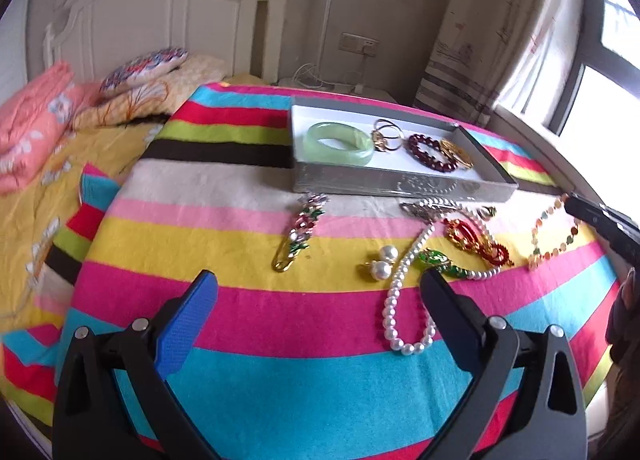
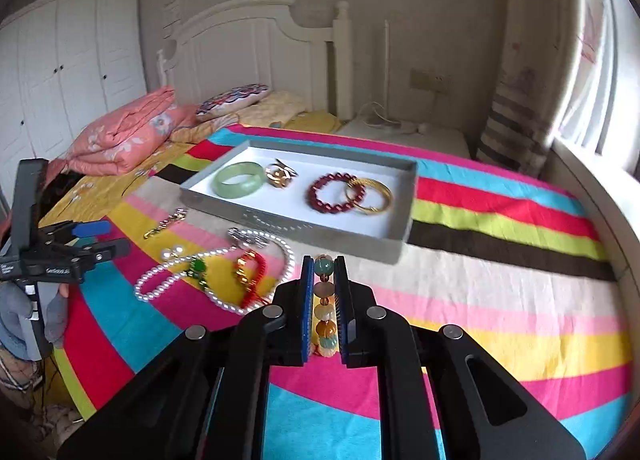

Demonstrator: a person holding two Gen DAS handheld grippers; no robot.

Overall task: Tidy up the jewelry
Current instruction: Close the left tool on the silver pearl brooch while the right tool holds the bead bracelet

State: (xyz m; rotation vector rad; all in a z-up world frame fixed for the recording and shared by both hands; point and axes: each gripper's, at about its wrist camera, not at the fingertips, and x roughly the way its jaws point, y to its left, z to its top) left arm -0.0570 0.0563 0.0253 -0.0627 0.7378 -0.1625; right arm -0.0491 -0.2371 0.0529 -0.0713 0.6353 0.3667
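Multicoloured bead bracelet (image 2: 325,306) sits clamped between the pads of the right gripper (image 2: 324,308), its beads strung in a line that runs straight along the fingers, pointing away toward the grey tray (image 2: 296,230). From the left wrist view the same bracelet (image 1: 554,234) dangles as a loop from the right gripper's tip at the far right, above the striped blanket (image 1: 280,316). That gripper is held level, just short of the tray's near wall. Left gripper (image 1: 316,292) hovers low over the blanket with its jaws spread wide and nothing between them, aimed at the pearl necklace (image 1: 404,292) and pearl earrings (image 1: 382,262). Inside the tray lie a jade bangle (image 2: 239,179), gold rings (image 2: 281,173), a dark red bead bracelet (image 2: 334,193) and a gold bangle (image 2: 370,195)
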